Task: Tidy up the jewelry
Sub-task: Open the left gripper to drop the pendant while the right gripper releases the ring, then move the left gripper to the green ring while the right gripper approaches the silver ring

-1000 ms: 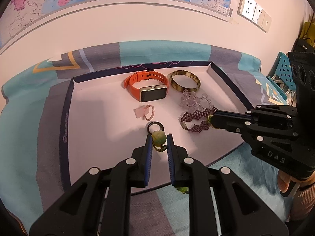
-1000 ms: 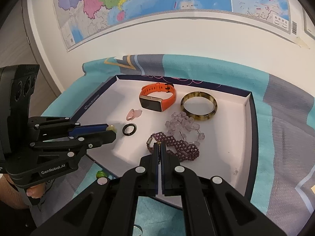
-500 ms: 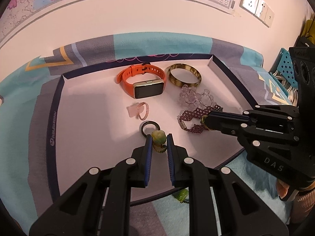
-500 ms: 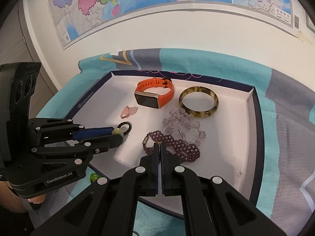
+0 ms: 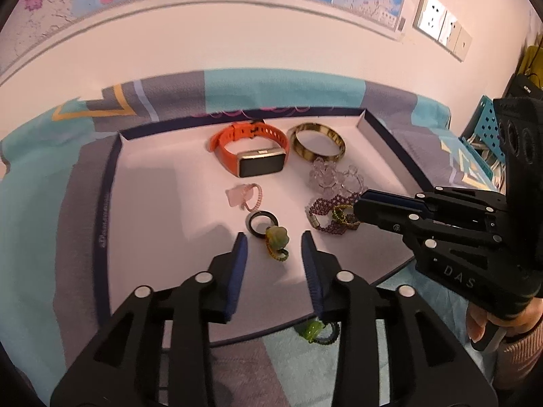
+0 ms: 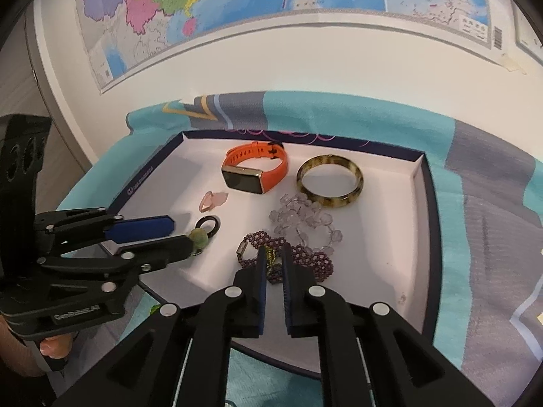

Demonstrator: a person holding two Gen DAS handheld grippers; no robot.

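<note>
A shallow white tray (image 5: 149,183) (image 6: 390,237) with a navy rim holds the jewelry. My left gripper (image 5: 274,242) is open around a green flower charm (image 5: 277,235) lying on the tray beside a black ring (image 5: 260,220). My right gripper (image 6: 272,253) is slightly open over a small green-yellow beaded piece (image 6: 270,256) on the purple beaded bracelet (image 6: 305,261) (image 5: 325,210). An orange smartwatch (image 5: 253,154) (image 6: 254,171), a tortoiseshell bangle (image 5: 317,141) (image 6: 330,181), a clear crystal bracelet (image 5: 334,178) (image 6: 303,218) and a pink ring (image 5: 246,197) (image 6: 212,200) lie further back.
The tray sits on a teal and grey patterned cloth (image 5: 30,210) (image 6: 492,224). A second green charm (image 5: 315,331) lies on the cloth just outside the tray's near edge. A wall with a map (image 6: 203,3) stands behind, and wall sockets (image 5: 441,28) at right.
My left gripper has opened and let go of the green flower charm, which now lies on the tray. My right gripper has opened slightly, and a green-yellow beaded piece shows between its fingers.
</note>
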